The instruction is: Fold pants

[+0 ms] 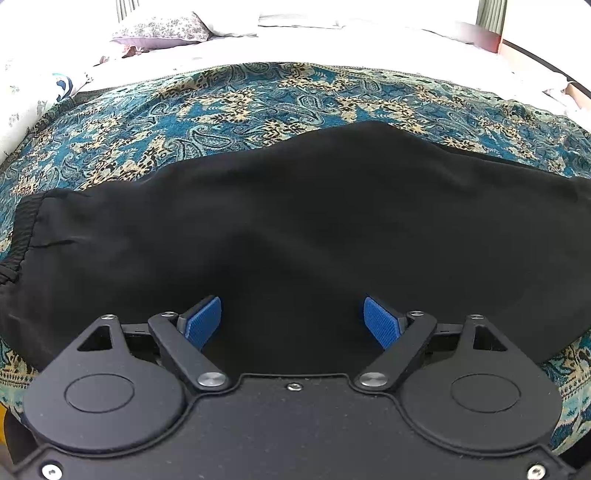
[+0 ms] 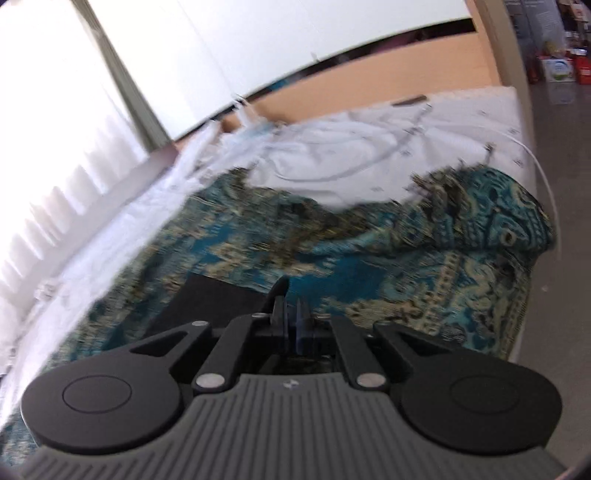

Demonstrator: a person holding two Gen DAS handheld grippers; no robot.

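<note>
Bed w/ white sheet, blue paisley throw spread over it. Floral pillow far back in left wrist view.

Black pants laid flat across throw, lengthwise left-to-right; elastic waistband at left end, legs running off toward right. Looks already halved leg-on-leg, judging by single narrow panel. Far edge humped a bit, mid cloth slightly rippled.

Left gripper low over near edge of pants, roughly mid-length. Blue pads spread wide, nothing between them, cloth lying under and past them.

Right gripper at other end, view motion-blurred. Fingers drawn nearly together, a dark sliver of fabric poking up between tips; prob pinching leg hem, but blur too heavy to be sure. Black pants corner visible just left of fingers, on throw.

Step in hand, as judged: crosswise fold, leg end to be carried over toward waistband.

Next move needs: left to close on or pin near edge at fold line; right to lift hem clear, travel across, land square on waistband. Watch for top layer sliding, slippery-looking cloth.
</note>
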